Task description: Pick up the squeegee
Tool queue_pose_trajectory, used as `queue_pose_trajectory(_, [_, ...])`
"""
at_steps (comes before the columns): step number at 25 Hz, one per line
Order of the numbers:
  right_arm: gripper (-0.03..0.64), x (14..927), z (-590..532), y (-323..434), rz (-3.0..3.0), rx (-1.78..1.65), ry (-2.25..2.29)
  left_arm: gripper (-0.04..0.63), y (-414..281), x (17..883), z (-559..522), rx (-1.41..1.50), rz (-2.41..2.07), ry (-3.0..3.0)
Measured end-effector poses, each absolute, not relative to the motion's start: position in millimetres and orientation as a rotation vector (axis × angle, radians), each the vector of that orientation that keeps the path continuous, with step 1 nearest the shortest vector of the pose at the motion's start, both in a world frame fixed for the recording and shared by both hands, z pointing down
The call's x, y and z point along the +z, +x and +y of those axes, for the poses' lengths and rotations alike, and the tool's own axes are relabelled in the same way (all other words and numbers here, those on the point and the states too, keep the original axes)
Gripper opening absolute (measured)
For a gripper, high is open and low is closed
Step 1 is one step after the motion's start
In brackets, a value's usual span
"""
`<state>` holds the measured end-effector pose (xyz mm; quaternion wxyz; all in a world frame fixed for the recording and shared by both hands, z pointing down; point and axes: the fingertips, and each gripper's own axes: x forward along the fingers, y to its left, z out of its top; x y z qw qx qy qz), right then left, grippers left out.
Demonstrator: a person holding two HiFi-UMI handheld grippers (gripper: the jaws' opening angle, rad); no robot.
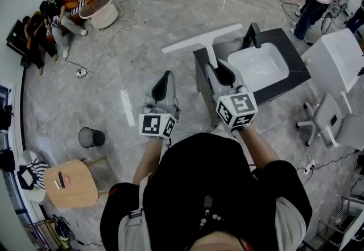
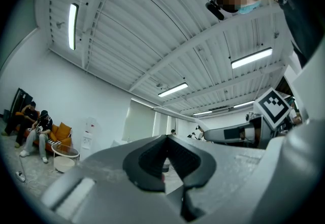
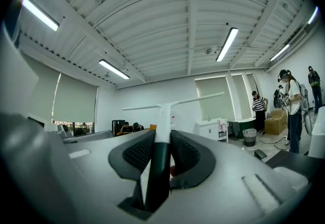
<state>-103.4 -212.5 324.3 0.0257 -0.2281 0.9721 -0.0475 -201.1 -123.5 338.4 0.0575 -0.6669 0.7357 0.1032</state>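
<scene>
The squeegee [image 1: 202, 38] is white and T-shaped, its long blade held out over the floor in front of the sink counter. My right gripper [image 1: 219, 71] is shut on its handle. In the right gripper view the handle [image 3: 160, 142], dark at the bottom and white above, stands clamped between the two black pads of the right gripper [image 3: 161, 148], with the blade crosswise at the top. My left gripper [image 1: 163, 82] hangs to the left of it, apart from the squeegee. In the left gripper view the left gripper [image 2: 165, 139] has its tips touching and nothing between them.
A black counter [image 1: 293, 73] with a white sink basin [image 1: 259, 66] and a black faucet [image 1: 251, 35] stands right of the grippers. A white cabinet [image 1: 341, 62] and chair [image 1: 327, 122] lie further right. A black bin [image 1: 91, 137] and wooden stool [image 1: 71, 182] sit at the left. People [image 1: 57, 16] sit far left.
</scene>
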Motion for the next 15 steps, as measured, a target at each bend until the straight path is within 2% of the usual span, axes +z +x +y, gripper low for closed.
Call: queue_pose_trajectory(15, [0.097,327.9,-212.9,-101.1,3.021,-0.145,-0.732,0.000,-198.3,344.7,-127.9,0.321,2.230,-2.061])
